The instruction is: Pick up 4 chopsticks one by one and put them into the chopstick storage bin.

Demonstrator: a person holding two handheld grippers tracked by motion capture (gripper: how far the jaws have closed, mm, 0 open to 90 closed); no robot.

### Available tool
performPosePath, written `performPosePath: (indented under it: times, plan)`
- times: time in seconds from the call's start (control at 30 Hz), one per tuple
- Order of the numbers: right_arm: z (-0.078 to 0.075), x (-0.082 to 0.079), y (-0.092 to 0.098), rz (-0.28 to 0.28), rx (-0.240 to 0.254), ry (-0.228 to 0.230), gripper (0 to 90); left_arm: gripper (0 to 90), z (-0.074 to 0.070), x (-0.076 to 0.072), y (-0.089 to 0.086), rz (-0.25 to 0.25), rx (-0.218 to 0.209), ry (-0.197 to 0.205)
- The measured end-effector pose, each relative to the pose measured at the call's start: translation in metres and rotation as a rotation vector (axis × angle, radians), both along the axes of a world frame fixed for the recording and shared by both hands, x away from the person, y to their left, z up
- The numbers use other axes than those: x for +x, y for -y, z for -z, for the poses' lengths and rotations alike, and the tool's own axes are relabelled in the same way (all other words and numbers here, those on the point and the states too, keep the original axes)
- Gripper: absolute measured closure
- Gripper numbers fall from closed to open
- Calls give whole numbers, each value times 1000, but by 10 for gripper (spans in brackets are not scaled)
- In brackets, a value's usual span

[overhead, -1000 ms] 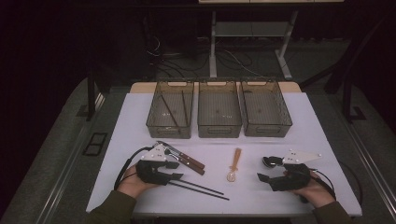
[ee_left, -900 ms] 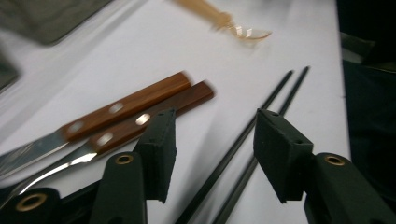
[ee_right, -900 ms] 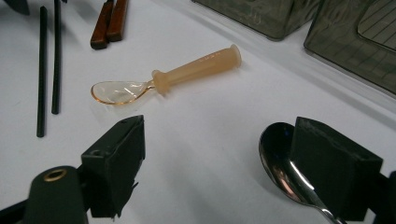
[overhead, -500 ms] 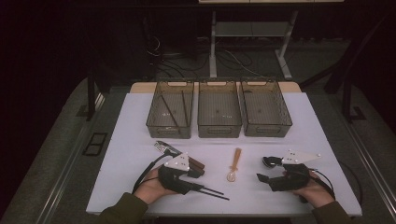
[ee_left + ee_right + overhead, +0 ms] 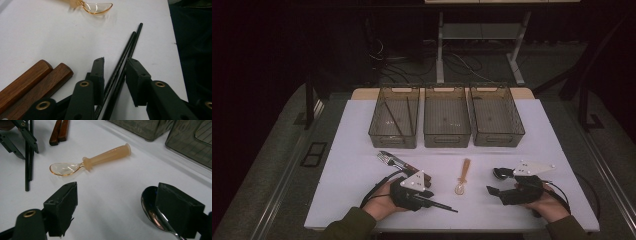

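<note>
Two black chopsticks (image 5: 130, 47) lie side by side on the white table (image 5: 357, 165), running toward its front edge. My left gripper (image 5: 116, 65) is open and straddles them, one jaw on each side; the left jaw is close against them and the right jaw stands apart. In the high view the left gripper (image 5: 429, 197) is at front centre-left, with the chopsticks (image 5: 446, 206) poking out to its right. My right gripper (image 5: 117, 195) is open over bare table. A metal spoon (image 5: 150, 205) lies just inside its right jaw. An amber plastic spoon (image 5: 100, 160) lies between the two grippers.
A fork and a knife with wooden handles (image 5: 404, 164) lie just behind the left gripper. Three smoky plastic bins stand in a row at the back: the left bin (image 5: 377, 131) holds two dark sticks, the middle bin (image 5: 446, 136) and right bin (image 5: 498, 136) look empty.
My left gripper has slid to the right along the table and now sits over the chopsticks, uncovering the fork and knife. The right gripper has stayed in place.
</note>
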State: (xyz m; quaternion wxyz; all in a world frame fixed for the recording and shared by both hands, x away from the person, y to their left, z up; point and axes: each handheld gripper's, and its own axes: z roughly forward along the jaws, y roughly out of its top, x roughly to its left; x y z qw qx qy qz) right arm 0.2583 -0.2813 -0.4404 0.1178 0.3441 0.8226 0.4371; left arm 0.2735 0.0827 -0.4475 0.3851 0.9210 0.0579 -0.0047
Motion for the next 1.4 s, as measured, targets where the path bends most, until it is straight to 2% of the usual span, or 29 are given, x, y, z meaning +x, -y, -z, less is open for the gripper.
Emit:
performPosePath:
  times: [0.13, 0.73, 1.1, 1.2, 1.23, 1.4]
  plan:
    - [0, 0, 0, 0, 1, -1, 180, 742, 0, 1, -1, 5, 9, 7]
    - [0, 0, 0, 0, 3, 0, 180, 763, -2, 8, -9, -43, 19, 26]
    - [-1, 0, 2, 4, 8, 1, 180, 763, -2, 14, -22, -108, 23, 18]
    - [-1, -1, 2, 2, 7, 1, 180, 763, -2, 16, -27, -143, 15, 13]
    - [-1, -1, 2, 1, 7, 1, 180, 764, -3, 18, -30, -134, 31, 23]
    - [-1, 0, 2, 2, 8, 1, 180, 768, -3, 19, -36, -155, 5, 6]
